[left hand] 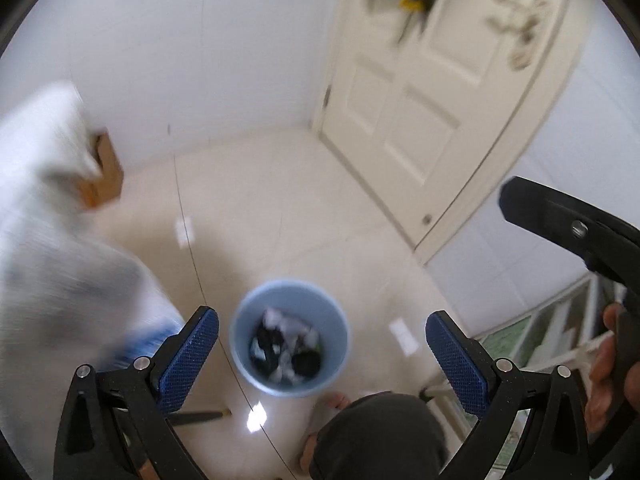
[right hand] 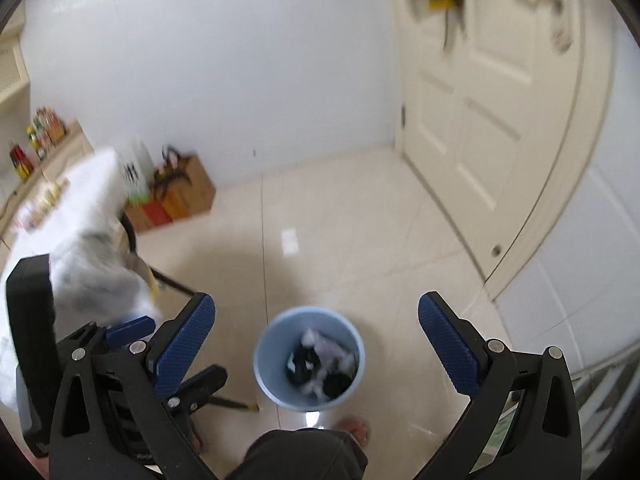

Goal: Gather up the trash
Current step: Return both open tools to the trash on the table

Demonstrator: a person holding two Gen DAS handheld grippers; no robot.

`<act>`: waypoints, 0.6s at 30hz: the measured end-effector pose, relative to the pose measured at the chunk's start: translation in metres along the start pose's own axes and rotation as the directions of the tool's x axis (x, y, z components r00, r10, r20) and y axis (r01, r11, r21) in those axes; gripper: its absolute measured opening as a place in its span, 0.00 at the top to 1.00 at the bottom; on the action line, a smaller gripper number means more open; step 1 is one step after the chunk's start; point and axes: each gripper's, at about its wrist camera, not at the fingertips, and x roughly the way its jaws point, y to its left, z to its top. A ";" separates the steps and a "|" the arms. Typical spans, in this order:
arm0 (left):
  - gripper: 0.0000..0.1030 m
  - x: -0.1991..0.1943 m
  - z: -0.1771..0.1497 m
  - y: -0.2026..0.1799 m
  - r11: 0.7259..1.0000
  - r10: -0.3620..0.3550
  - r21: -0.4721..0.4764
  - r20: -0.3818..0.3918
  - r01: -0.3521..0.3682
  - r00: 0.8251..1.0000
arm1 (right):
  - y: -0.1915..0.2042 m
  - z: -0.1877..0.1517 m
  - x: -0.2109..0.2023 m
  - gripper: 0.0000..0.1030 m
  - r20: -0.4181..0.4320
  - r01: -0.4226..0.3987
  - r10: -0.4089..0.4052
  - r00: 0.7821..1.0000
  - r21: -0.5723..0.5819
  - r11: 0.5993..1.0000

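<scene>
Hovering over the floor (right hand: 340,220), both my left tongs (left hand: 322,332) and right tongs (right hand: 316,320) gape wide, gripping nothing; blue bin (right hand: 310,356) of dark-and-white trash (right hand: 320,368) stands upright directly below, between each pair's pads, neither hand clearly nearer.
</scene>
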 end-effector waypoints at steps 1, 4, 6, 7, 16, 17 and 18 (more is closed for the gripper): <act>0.01 -0.020 -0.002 0.002 1.000 0.006 0.004 0.037 -0.006 0.999 | 0.005 0.005 -0.015 0.00 0.026 0.003 -0.003 1.000 -0.001 1.000; 0.01 -0.085 -0.011 0.025 1.000 0.027 -0.017 0.146 -0.025 0.989 | 0.031 0.015 -0.062 0.00 0.111 -0.022 0.022 0.994 -0.001 1.000; 0.01 -0.134 -0.018 0.041 0.998 0.058 -0.038 0.204 -0.052 0.977 | 0.052 0.019 -0.086 0.00 0.156 -0.048 0.049 0.987 -0.009 0.999; 0.01 -0.156 -0.020 0.048 0.997 0.077 -0.046 0.231 -0.068 0.970 | 0.063 0.022 -0.095 0.00 0.175 -0.059 0.060 0.983 -0.014 0.998; 0.01 -0.358 -0.074 0.182 0.955 0.284 -0.188 0.344 -0.231 0.895 | 0.213 0.031 -0.144 0.00 0.248 -0.220 0.252 0.935 -0.151 0.964; 0.01 -0.377 -0.081 0.198 0.945 0.312 -0.205 0.344 -0.254 0.885 | 0.232 0.031 -0.147 0.00 0.251 -0.229 0.266 0.931 -0.168 0.959; 0.01 -0.407 -0.085 0.200 0.939 0.329 -0.220 0.349 -0.265 0.877 | 0.251 0.031 -0.149 0.00 0.253 -0.241 0.283 0.925 -0.184 0.953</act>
